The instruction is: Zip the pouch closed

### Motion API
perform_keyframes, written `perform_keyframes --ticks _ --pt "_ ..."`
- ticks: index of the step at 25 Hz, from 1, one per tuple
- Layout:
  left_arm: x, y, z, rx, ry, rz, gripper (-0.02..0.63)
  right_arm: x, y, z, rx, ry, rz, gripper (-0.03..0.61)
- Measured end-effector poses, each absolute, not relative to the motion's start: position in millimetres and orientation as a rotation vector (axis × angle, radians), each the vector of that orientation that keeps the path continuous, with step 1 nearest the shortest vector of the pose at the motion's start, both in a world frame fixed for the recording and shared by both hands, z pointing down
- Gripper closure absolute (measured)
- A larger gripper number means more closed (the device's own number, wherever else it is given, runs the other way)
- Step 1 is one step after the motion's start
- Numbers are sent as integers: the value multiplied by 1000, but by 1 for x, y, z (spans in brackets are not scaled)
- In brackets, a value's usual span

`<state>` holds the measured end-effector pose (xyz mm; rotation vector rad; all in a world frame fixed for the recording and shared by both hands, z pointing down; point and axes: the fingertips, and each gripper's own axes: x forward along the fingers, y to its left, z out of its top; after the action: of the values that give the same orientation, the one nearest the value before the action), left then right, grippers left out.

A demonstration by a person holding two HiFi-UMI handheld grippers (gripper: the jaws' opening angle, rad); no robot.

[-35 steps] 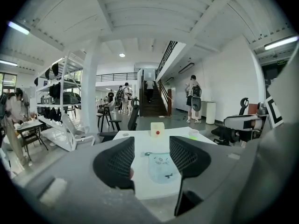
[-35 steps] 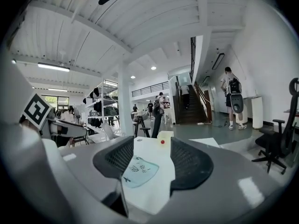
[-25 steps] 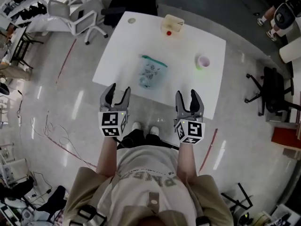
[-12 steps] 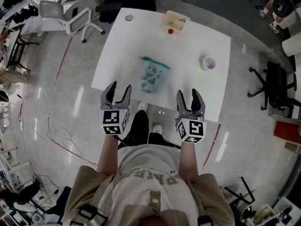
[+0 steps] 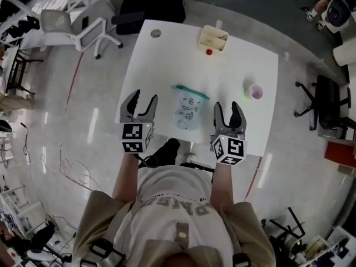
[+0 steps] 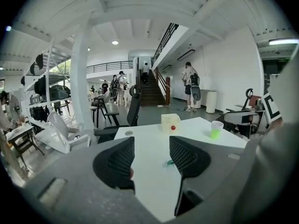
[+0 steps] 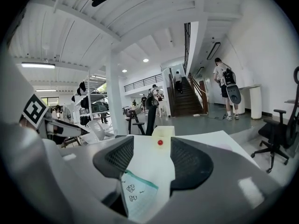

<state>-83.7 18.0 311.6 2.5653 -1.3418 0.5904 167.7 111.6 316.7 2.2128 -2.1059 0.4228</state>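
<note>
A clear pouch (image 5: 188, 109) with a green zip strip along its far edge lies flat near the front edge of the white table (image 5: 161, 60). Its printed corner also shows low in the right gripper view as the pouch (image 7: 140, 195). My left gripper (image 5: 140, 104) hangs open at the table's front left, to the left of the pouch, nothing between its jaws. My right gripper (image 5: 228, 112) is open to the right of the pouch, also holding nothing. In the left gripper view only the pouch's green zip end (image 6: 169, 162) peeks beside the right jaw.
A cream box (image 5: 214, 38) with a red ball (image 5: 208, 52) sits at the table's far side. A cup (image 5: 255, 90) stands at the right, and a small round disc (image 5: 156, 33) at the far left corner. Office chairs (image 5: 144, 7) ring the table.
Both grippers have come forward from in front of the table to its front edge, now flanking the pouch. Their jaws stayed open.
</note>
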Motion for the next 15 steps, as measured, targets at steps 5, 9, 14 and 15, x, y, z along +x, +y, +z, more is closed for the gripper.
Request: perform_keyframes --ticks 5,9,14,15 --pt "-84 -27 309 2614 -1278 600 371 164 84 318 2286 -2043 440 357" --pt "-80 -50 321 2614 -1221 614 371 161 72 321 2311 -2007 463 357" --pt "-60 -53 350 2595 -1097 662 371 168 72 330 2312 -1944 490 357" --pt "-56 -51 358 2586 -1065 679 371 169 73 333 2311 -1935 502 357"
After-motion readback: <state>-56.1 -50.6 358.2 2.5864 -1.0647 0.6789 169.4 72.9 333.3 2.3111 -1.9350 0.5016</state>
